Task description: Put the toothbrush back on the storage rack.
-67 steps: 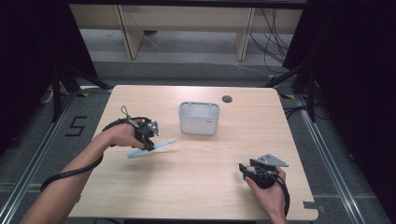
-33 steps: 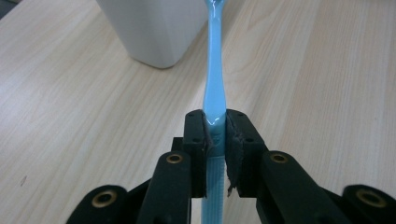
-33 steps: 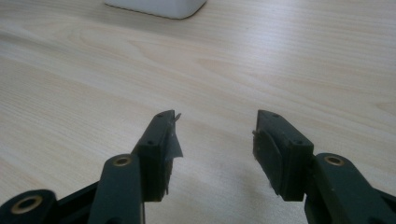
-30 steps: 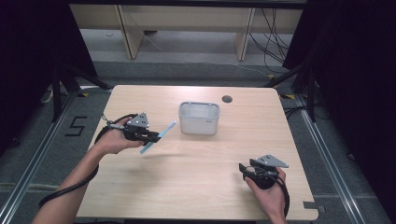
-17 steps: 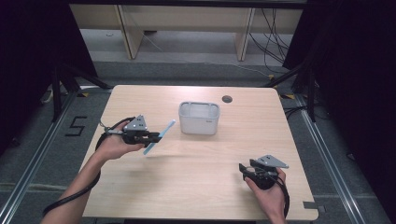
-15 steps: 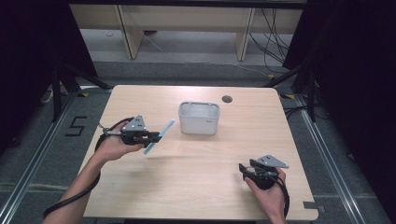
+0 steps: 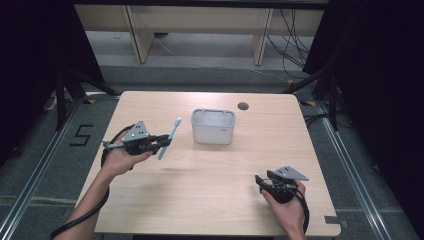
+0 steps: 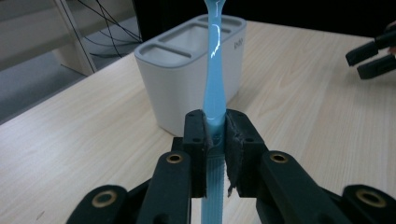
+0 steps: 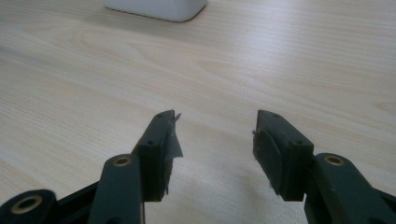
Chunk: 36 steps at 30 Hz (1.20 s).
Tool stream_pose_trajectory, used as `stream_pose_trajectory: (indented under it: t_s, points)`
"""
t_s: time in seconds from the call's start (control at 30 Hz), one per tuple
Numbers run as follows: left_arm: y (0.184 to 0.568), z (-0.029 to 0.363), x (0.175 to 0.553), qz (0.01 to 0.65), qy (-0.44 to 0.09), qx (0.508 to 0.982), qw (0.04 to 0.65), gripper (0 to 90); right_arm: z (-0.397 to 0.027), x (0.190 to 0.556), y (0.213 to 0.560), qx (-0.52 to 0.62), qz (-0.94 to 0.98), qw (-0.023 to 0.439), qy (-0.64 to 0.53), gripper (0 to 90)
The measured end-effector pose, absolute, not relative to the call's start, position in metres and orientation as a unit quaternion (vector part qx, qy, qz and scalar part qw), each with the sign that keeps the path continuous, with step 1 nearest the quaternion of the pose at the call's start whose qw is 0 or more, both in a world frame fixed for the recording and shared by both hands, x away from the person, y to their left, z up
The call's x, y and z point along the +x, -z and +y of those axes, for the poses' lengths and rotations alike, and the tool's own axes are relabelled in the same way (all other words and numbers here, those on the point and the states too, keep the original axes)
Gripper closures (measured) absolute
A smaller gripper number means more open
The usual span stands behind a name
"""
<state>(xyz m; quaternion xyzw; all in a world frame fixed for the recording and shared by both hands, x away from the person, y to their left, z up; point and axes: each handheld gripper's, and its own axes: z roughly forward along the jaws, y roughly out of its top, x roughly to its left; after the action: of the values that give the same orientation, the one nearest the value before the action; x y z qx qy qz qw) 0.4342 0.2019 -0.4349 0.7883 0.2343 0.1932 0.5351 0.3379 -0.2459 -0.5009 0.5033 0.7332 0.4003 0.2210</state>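
At the bottom of the left gripper view, the left gripper (image 8: 215,135) has its two black jaws clamped on a blue toothbrush (image 8: 214,79). The handle is translucent light blue with a ribbed section passing down between the pads, and it narrows as it runs up the middle of the frame, catching a bright glint near the top; its head runs off the top edge. Behind it, in the upper centre, stands a white toothbrush holder (image 8: 187,79) with several openings in its top, resting on the wooden table (image 8: 303,121).

In the high view the left hand (image 7: 120,157) sits at centre left, forearm coming up from the lower left, with the gripper pointing toward the right of the frame. The toothbrush (image 7: 169,138) is lifted clear of the table, slanting up and to the right, just left of the holder (image 7: 213,126) and not touching it.

At the lower right, the right hand (image 7: 286,207) holds the right gripper (image 7: 261,181) low over the table, aimed left. In the right gripper view its jaws stand apart with nothing between them, only bare wood beyond.
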Motion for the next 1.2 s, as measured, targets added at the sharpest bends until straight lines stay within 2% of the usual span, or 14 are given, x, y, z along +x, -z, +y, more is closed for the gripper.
stream_pose_trajectory:
  t_s: [0.5,0.63,0.93,1.2]
  points:
    - [0.430,0.198,0.433,0.260,-0.213,0.731,0.594,78.6,-0.245,0.335,0.499,0.520,0.725,0.205,-0.402,49.2]
    - [0.428,0.197,0.434,0.270,-0.223,0.715,0.605,78.6,-0.247,0.337,0.499,0.509,0.730,0.213,-0.403,49.2]
    - [0.427,0.192,0.436,0.276,-0.232,0.700,0.617,78.6,-0.248,0.337,0.500,0.501,0.730,0.231,-0.403,49.2]
    - [0.422,0.185,0.441,0.279,-0.235,0.691,0.624,78.6,-0.248,0.337,0.501,0.503,0.729,0.223,-0.407,49.2]
